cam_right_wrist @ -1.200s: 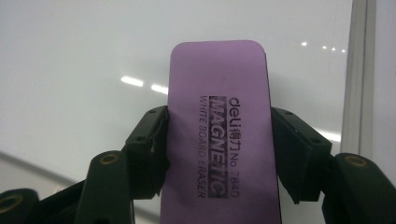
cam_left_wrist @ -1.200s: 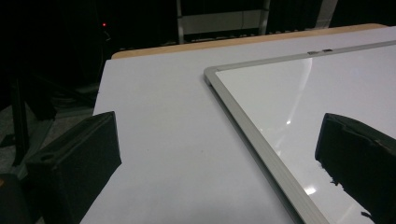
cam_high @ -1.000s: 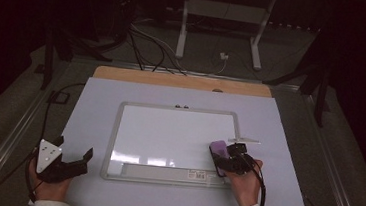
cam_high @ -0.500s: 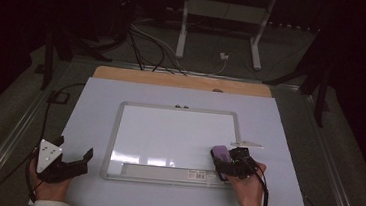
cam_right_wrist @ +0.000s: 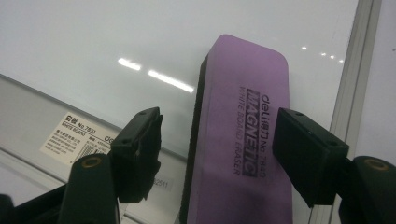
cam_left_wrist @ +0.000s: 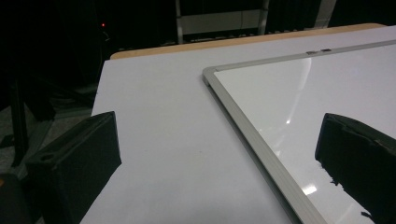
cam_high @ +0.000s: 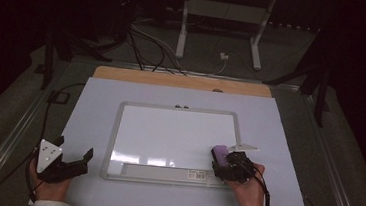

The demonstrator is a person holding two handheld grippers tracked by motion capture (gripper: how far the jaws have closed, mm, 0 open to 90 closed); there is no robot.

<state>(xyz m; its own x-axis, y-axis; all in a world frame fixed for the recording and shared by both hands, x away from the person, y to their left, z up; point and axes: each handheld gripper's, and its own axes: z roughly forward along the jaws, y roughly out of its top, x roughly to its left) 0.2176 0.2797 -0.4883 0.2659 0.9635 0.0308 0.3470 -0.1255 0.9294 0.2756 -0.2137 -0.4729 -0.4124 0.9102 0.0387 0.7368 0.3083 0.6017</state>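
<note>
The purple eraser (cam_right_wrist: pixel 243 135) lies flat on the whiteboard (cam_high: pixel 168 132), at the board's near right corner, close beside the right frame rail and just beyond the pale tray strip that runs along the board's near edge. In the right gripper view it sits between the two black jaws of the right gripper (cam_right_wrist: pixel 217 154), printed face up; a gap shows between the left jaw and the eraser's dark side, and the right jaw stands at the eraser's right edge, so the jaws are parted around it and I cannot make out either pad pressing on it. The jaws have just been opening and then easing back a little, with the eraser between them throughout. In the high view the right gripper (cam_high: pixel 225 168) sits over that same corner of the whiteboard, the person's hand behind it at the near table edge. A white barcode label (cam_right_wrist: pixel 77 133) is stuck on the tray strip, to the left of the eraser. Well away from the eraser, off the whiteboard's near left corner, the left gripper (cam_high: pixel 73 161) rests on the white table (cam_high: pixel 286 157), jaws spread wide with nothing between them; its own view looks along the board's left frame rail.
</note>
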